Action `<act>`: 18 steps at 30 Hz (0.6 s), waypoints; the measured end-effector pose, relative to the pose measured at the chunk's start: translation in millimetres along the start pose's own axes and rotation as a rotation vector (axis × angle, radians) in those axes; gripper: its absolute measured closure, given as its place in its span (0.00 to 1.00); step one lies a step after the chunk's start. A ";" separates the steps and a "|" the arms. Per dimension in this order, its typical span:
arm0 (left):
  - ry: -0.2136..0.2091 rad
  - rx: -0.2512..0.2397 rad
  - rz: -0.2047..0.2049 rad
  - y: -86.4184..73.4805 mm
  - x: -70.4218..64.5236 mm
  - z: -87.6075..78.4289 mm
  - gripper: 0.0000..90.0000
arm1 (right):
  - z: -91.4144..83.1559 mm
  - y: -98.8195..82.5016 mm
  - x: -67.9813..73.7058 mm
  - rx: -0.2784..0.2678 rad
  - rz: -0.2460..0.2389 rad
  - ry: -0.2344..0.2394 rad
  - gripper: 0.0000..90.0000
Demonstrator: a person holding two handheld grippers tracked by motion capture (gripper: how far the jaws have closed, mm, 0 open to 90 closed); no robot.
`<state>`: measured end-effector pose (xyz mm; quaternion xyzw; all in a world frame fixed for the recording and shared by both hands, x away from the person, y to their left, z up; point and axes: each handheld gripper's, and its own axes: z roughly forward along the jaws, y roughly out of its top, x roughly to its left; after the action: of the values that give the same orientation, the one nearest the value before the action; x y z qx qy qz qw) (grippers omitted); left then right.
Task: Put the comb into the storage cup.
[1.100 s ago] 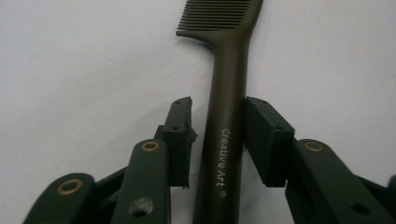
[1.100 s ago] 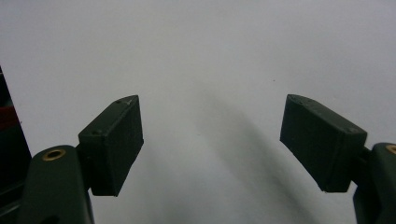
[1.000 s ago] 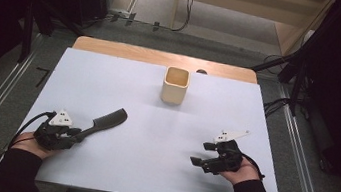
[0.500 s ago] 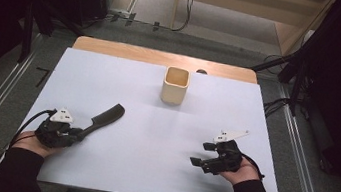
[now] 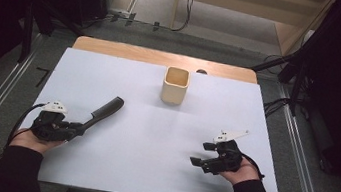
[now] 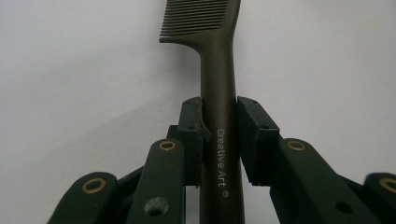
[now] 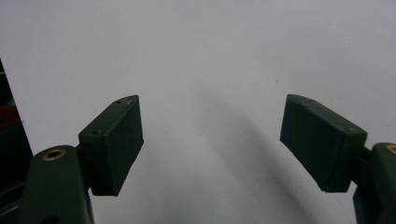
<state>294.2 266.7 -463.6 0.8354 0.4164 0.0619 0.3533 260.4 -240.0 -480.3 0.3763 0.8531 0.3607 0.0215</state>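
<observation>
A dark comb (image 5: 103, 111) lies at the left of the white table, its toothed end pointing up and right toward a beige square cup (image 5: 175, 85). My left gripper (image 5: 78, 129) is shut on the comb's handle (image 6: 219, 140), which reads "Creative Art", with the teeth (image 6: 194, 18) ahead. At the table's right side my right gripper (image 5: 200, 156) stands open above the bare white surface. Its two pads (image 7: 114, 142) are far apart with nothing between them.
The white sheet (image 5: 142, 137) covers a wooden table whose far edge (image 5: 164, 57) shows behind the cup. Metal rails run along both sides on the floor. Cables and dark stands sit beyond the table.
The left gripper and the comb shifted slightly, the comb's tip swinging a little toward the near left. The right gripper has stayed in place and open.
</observation>
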 end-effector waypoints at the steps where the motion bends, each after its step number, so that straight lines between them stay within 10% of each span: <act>1: -0.002 -0.007 -0.004 0.9 -0.2 -1.0 0.81 | 0.0 0.0 0.1 0.000 0.000 0.000 0.22; 18: -0.074 -0.103 -0.070 19.8 -11.3 0.3 0.81 | 0.5 -0.4 0.8 -0.004 0.000 -0.004 0.22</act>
<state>299.9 250.2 -449.0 0.8028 0.4283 0.0398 0.4128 259.7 -239.3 -480.7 0.3773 0.8522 0.3618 0.0241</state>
